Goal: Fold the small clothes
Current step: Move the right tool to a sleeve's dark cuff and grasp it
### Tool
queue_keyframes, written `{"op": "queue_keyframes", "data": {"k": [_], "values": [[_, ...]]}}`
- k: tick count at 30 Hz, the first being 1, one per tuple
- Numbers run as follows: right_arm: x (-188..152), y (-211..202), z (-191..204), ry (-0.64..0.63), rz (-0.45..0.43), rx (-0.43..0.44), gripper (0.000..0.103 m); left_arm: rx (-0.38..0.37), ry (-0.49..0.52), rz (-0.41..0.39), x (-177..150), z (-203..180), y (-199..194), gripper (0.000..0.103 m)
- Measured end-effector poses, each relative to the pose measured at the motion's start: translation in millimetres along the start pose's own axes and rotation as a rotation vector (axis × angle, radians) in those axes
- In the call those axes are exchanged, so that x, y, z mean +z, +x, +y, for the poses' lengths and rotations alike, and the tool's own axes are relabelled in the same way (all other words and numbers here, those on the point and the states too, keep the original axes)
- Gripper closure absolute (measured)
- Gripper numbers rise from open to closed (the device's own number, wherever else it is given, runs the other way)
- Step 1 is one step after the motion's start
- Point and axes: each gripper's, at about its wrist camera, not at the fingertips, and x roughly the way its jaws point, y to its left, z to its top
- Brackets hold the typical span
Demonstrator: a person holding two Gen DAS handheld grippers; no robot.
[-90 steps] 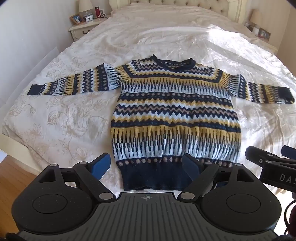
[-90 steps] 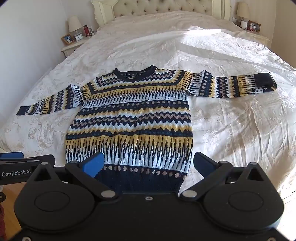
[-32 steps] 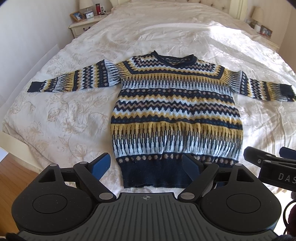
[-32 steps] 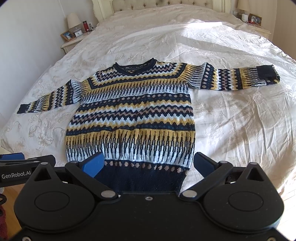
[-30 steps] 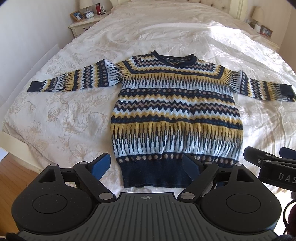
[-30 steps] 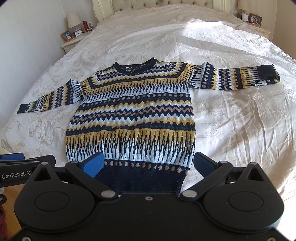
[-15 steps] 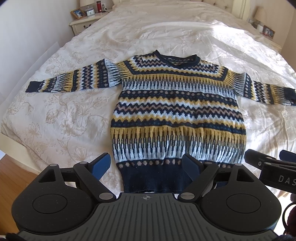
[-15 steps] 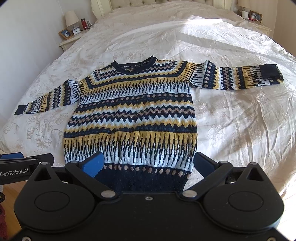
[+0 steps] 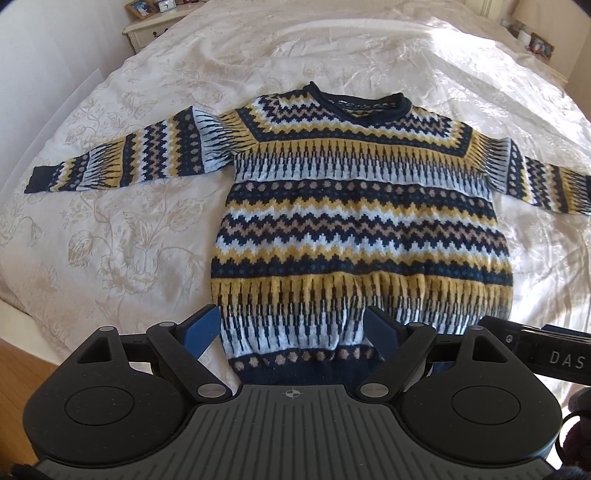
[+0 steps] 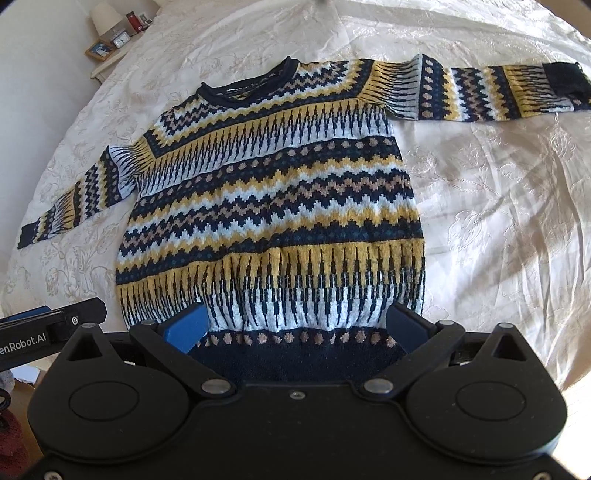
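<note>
— Bedroom, item one: bed (image 9: pixel 122 236) under a cream bedspread with a pale floral pattern; a nightstand (image 9: pixel 155 22) at the far left corner carrying a framed photo and a small clock. What lies on it?

— One sweater (image 9: pixel 362 229), knitted in navy, mustard, pale blue and tan bands. Spread flat, front up, collar toward the headboard, navy hem toward the foot of the bed. Both sleeves out sideways; the left sleeve (image 9: pixel 122 162) lies straight, the right sleeve (image 10: pixel 491 88) reaches its navy cuff near the frame edge.

— Left gripper?

— Left gripper (image 9: pixel 291 326), level and pointed forward along the bed, low over the hem's left half. Jaws spread wide, blue fingertips (image 9: pixel 201 328) apart, nothing between them. One fingertip sits off the sweater's left edge, the other over the lower stripes.

— Right gripper?

— Right gripper (image 10: pixel 297 325), same forward pose, over the hem's right half. Jaws wide apart, holding nothing. Whether its fingertips actually touch the knit cannot be told from this angle. Each gripper's side shows at the edge of the other's view, so the two are close beside each other.
</note>
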Motion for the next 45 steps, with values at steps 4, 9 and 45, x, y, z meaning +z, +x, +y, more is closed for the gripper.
{"op": "queue_keyframes", "data": {"k": [4,9,45], "values": [[23.5,8.6,-9.1,0.045,-0.022,-0.03,0.001,-0.014,0.025,-0.011,24.4,3.3,13.7,0.019],[53.8,11.7,-29.2,0.093,-0.055,-0.077,0.001,-0.037,0.073,-0.021,51.6,5.1,28.8,0.019],[187.6,65.4,-226.6,-0.402,-0.192,-0.75,0.038,0.033,0.01,0.082,96.7,-95.9,63.5,0.026]]}}
